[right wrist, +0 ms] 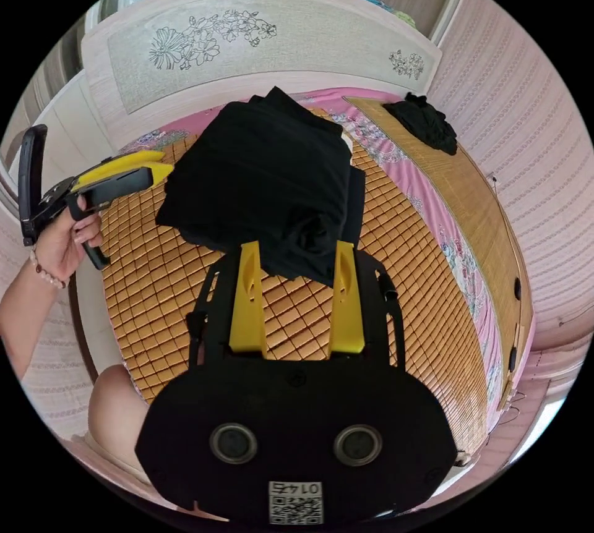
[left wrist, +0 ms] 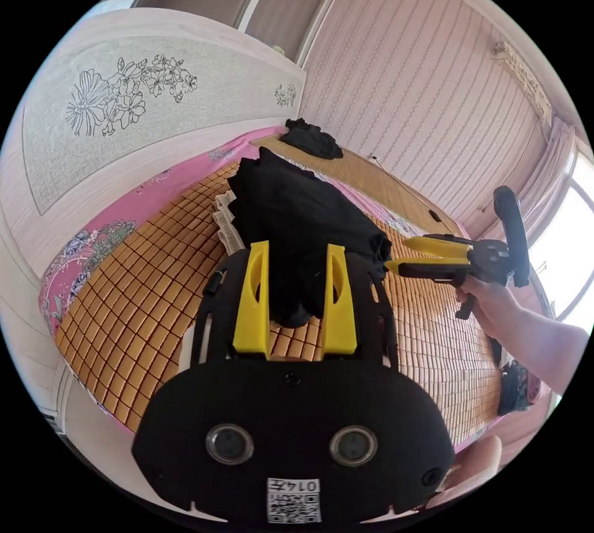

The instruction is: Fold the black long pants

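Right gripper view showed the black long pants [right wrist: 260, 180] already gathered into a thick bundle on the bamboo mat [right wrist: 185, 285] that covered the bed, near the headboard [right wrist: 260, 57]. I judged the fold nearly finished, since the cloth lay in stacked layers with one bunched corner nearest me. My right claw [right wrist: 296, 258] stood with its yellow jaws wide apart, straddling that corner without pinching it, so it held nothing; I read it as poised to tidy the corner or just let go. In the left gripper view my left claw [left wrist: 296, 267] likewise stood open around the near end of the bundle, and I could not tell whether the jaws touched cloth. Another dark garment [right wrist: 427, 119] lay apart on the far wooden board, probably waiting its turn.
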The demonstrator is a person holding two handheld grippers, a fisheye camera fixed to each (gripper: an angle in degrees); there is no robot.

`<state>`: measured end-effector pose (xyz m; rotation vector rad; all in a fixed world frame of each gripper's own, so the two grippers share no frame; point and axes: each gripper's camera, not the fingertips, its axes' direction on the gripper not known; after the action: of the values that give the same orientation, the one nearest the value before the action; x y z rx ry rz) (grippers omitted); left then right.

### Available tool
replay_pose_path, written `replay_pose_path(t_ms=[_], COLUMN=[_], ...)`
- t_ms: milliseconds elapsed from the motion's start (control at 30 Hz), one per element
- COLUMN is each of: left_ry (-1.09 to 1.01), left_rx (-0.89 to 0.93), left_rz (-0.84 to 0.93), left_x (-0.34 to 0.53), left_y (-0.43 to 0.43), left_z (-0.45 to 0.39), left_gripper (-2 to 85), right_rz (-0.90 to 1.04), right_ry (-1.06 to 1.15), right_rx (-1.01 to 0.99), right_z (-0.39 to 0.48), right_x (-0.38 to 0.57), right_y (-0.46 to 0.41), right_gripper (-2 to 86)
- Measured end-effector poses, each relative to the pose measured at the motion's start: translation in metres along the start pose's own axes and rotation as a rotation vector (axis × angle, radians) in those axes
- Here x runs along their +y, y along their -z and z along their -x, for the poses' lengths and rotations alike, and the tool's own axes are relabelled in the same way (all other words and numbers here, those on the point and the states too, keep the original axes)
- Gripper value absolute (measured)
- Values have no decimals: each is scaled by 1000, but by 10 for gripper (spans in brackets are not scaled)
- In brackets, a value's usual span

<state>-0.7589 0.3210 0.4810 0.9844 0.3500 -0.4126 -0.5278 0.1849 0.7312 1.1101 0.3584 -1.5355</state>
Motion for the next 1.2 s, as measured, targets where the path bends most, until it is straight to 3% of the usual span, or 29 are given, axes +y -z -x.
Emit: replay_pose_path(t_ms=[67, 167, 233, 500, 600, 700, 867, 900, 967, 1067, 1200], left_ry=[-3, -83, -141, -182, -277, -458, -763, -770, -714, -569, -437], left_rx=[34, 1, -65, -114, -41, 162, 543, 575, 651, 689, 667], left_rz=[83, 43, 19, -274, -415, -466, -150, -108, 170, 398, 383], left_x=[-5, -8, -8, -31, -40, -35, 66, 86, 166, 231, 253], left_y=[-13, -1, 10, 106, 159, 195, 140, 125, 62, 30, 51], left_z=[4, -2, -7, -37, -81, -150, -310, -325, -369, -370, -317], left_gripper=[88, 39, 27, 7, 8, 12, 28, 30, 32, 10, -4], right_rz=[37, 128, 28, -319, -396, -515, -368, -285, -108, 66, 78], right_ry=[-56, -101, -67, 86, 139, 130, -118, -185, -252, -285, -229], right_rx=[-68, -169, -160, -372, -438, -406, -295, -266, -206, -141, -133], right_z=[-9, -13, -8, -10, -5, 6, 17, 21, 29, 41, 49], right_x=[-11, -20, -12, 33, 79, 163, 318, 355, 402, 463, 494], right_y=[-18, -35, -16, 107, 157, 190, 182, 169, 148, 135, 147], right_gripper=[137, 80, 11, -9, -9, -8, -3, -2, -1, 1, 59])
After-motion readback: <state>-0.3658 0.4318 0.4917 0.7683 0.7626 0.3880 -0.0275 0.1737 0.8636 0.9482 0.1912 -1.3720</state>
